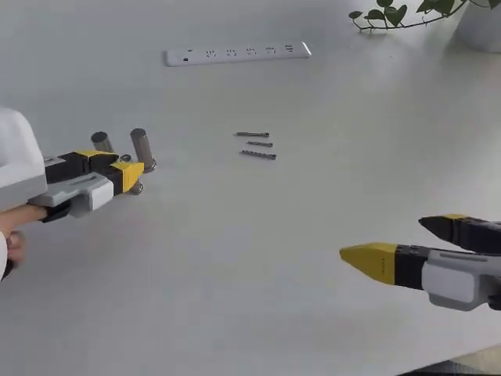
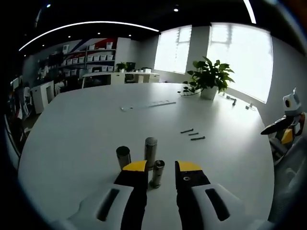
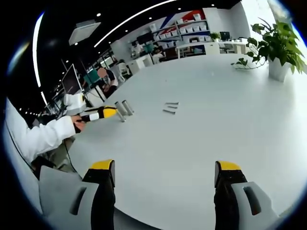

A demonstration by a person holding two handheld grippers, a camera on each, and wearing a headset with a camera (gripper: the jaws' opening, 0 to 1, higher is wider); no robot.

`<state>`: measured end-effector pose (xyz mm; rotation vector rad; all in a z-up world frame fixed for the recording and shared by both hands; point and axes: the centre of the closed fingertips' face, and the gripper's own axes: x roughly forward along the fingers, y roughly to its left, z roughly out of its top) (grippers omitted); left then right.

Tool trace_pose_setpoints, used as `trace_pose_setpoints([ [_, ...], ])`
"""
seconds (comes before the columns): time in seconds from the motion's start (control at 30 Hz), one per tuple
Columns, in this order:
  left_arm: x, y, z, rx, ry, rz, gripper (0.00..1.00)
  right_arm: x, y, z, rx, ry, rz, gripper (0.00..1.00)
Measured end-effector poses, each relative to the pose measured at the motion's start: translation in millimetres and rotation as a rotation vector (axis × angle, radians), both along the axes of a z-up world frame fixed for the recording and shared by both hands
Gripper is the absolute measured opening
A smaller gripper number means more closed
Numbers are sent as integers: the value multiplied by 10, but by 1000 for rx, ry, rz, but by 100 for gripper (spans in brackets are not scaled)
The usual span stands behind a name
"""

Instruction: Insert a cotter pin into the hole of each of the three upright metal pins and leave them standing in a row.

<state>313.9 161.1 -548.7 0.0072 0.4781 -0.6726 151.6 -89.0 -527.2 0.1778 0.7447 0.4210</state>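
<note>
Metal pin point(image 2: 157, 173) is standing between open jaws of left gripper point(image 2: 161, 167), likely toppling if closing off-centre; right gripper point(image 3: 165, 166) is gaping empty

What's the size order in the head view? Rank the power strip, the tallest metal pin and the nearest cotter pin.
1. power strip, by far the longest.
2. tallest metal pin.
3. nearest cotter pin, about as long as that pin but far thinner.
</note>
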Motion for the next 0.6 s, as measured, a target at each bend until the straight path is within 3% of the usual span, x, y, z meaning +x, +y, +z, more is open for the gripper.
trace_pose_setpoints([
  [0.2, 45, 16, -124, 20, 25, -7, 12, -5, 35, 3, 20, 2, -2, 83],
  [0.3, 27, 8, -149, 40, 20, -27, 10, -3, 38, 15, 35, -1, -8, 82],
  [0.53, -1, -10, -158, 98, -15, -89, 8, -24, 41, -8, 29, 4, -3, 80],
  [0.6, -6, 1, -151, 134, -39, -111, 7, -24, 53, -4, 30, 1, 1, 80],
])
